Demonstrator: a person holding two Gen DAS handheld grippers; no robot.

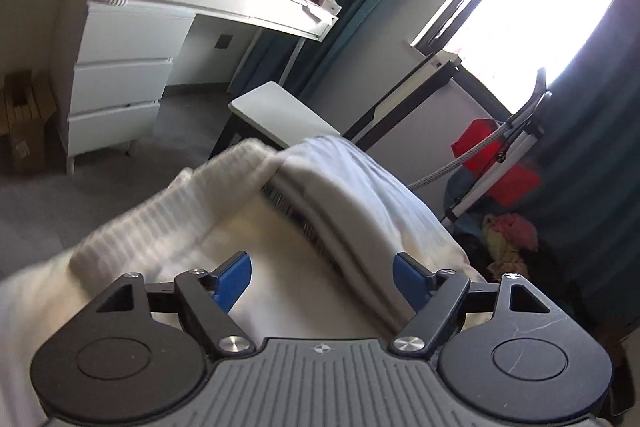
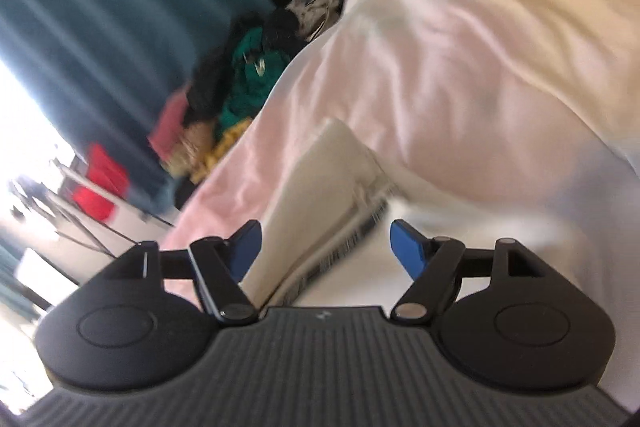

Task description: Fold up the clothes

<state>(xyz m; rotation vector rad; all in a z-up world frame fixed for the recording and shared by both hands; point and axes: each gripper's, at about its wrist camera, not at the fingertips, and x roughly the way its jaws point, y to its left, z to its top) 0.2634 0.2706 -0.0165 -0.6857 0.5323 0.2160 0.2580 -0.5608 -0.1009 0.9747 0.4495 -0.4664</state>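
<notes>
**Left wrist view: both claws released over the white cloth on the bed**

Left wrist view shows my left claw (image 1: 322, 277) spread wide with nothing between its blue pads. The ribbed white garment (image 1: 168, 211) lies on the bed (image 1: 420, 223), beside a folded white piece (image 1: 340, 195) at the bed's far edge. My right claw (image 2: 324, 247) is also released, above the same white fold (image 2: 320, 187). I judge the cloth light, soft and floppy; I would pinch it at a hem corner.
</notes>
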